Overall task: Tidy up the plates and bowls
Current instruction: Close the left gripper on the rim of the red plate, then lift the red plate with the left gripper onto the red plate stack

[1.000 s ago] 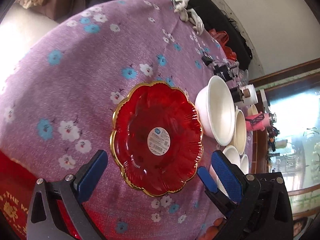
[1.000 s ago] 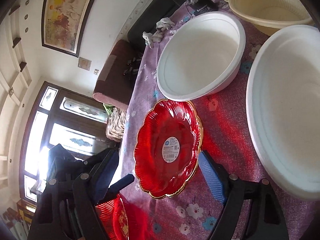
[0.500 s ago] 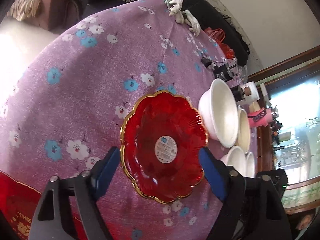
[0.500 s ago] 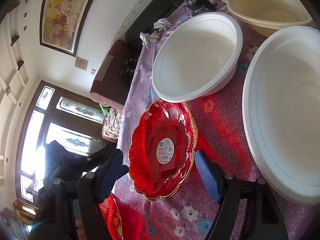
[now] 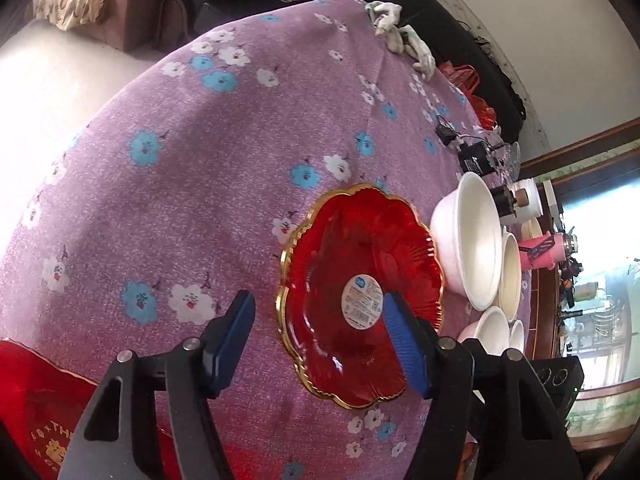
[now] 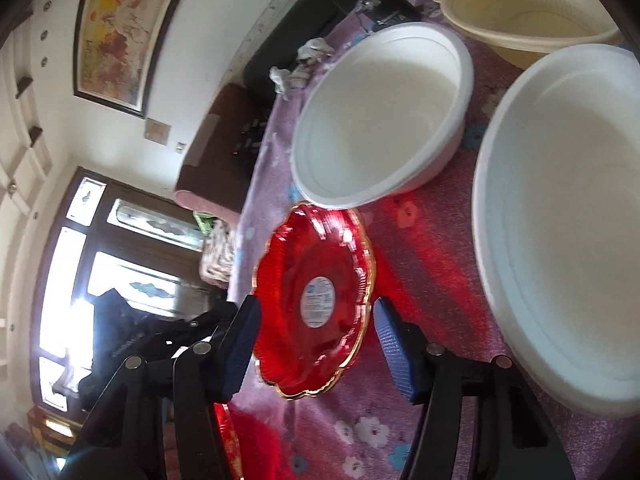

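**Red plate ahead of both my grippers**

The scalloped red glass plate with a gold rim lies flat on the tabletop, which is covered by a purple cloth printed with blue and white flowers; a round white sticker sits near the plate's middle.

My left gripper is spread wide and holds nothing. From its camera the plate lies toward 1 o'clock: the right blue pad overlaps the plate's near right part, while the left pad stands over bare cloth at the plate's 8 o'clock side. Whether the pad touches the glass I cannot tell.

My right gripper is likewise spread and empty, with the plate at 12 o'clock, its near edge lying between the two blue pads.

In the right view a white round bowl sits just beyond the plate at 1 o'clock, a larger white bowl at 3 o'clock, and a cream bowl farther off.
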Available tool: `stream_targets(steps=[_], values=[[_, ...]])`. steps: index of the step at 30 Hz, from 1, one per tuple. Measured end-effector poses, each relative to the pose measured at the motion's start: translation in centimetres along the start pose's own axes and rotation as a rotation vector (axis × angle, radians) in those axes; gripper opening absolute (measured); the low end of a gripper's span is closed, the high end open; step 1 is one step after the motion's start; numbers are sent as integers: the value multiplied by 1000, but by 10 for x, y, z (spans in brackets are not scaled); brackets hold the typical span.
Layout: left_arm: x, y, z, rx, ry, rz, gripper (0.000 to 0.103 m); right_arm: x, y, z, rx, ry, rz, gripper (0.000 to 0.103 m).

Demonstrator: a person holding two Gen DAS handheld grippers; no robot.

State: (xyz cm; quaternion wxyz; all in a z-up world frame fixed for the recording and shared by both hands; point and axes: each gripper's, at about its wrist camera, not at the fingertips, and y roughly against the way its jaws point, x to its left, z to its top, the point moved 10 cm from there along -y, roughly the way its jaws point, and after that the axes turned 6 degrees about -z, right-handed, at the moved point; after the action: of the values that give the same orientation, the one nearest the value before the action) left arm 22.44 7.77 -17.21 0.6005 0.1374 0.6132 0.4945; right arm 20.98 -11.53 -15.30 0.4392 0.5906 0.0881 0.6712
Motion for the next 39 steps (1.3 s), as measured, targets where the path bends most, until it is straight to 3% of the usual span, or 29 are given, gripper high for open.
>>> stream_targets(steps=[6,11,13,14,17,21,32,39], values=[[1,-11,-1,19,-13,27,66,-11,0,4,-23,5,-86,60],[2,-15,0,16,-10,33,64,-18,-11,3,-2,25,-166,29],[2,-16,-1,17,-12,39,50,-21,-15,3,5,22,-189,18],[2,-17,-2,21,-17,37,37,-22,-18,3,8,25,-199,14],[4,-17,-2,16,-28,64,20,-20,-16,2,-7,50,-210,9],[10,-16,-2,7,-28,90,8,-21,-14,4,-28,48,-211,8],[6,-7,-5,-19,-67,135,8,-20,-13,5,-29,40,-192,8],[3,21,-10,-52,-79,139,8,-7,-8,-3,-14,47,-149,8]])
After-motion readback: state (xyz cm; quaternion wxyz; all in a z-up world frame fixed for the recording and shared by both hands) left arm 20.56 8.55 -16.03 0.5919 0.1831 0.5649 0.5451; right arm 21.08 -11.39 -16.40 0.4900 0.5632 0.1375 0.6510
